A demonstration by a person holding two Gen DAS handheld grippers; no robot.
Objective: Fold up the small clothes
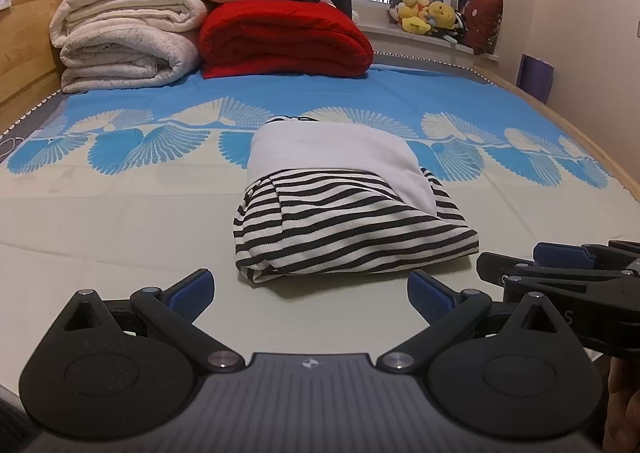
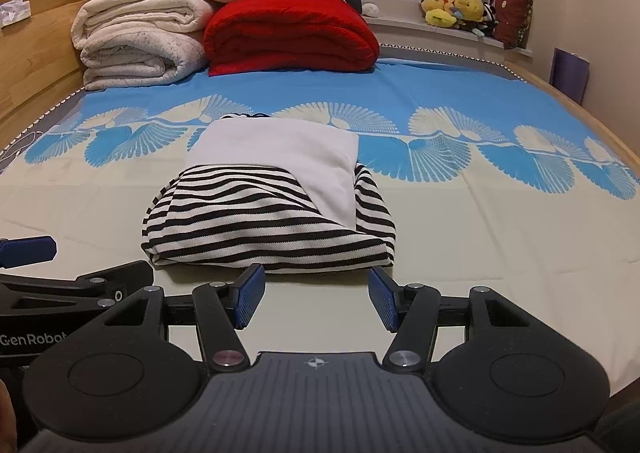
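Note:
A small black-and-white striped garment (image 1: 340, 229) with a white panel lies folded into a compact bundle on the bed; it also shows in the right wrist view (image 2: 260, 229). My left gripper (image 1: 310, 287) is open and empty, just in front of the bundle's near edge. My right gripper (image 2: 316, 293) is open and empty, its fingertips close to the bundle's near right edge. The right gripper's fingers (image 1: 560, 253) show at the right of the left wrist view. The left gripper's fingers (image 2: 28, 247) show at the left of the right wrist view.
The bed sheet (image 1: 120, 213) is cream with a blue fan pattern. Folded white blankets (image 1: 128, 41) and a red blanket (image 1: 284, 37) are stacked at the headboard end. Plush toys (image 1: 428, 15) sit on the windowsill. A wooden bed frame (image 1: 24, 65) runs along the left.

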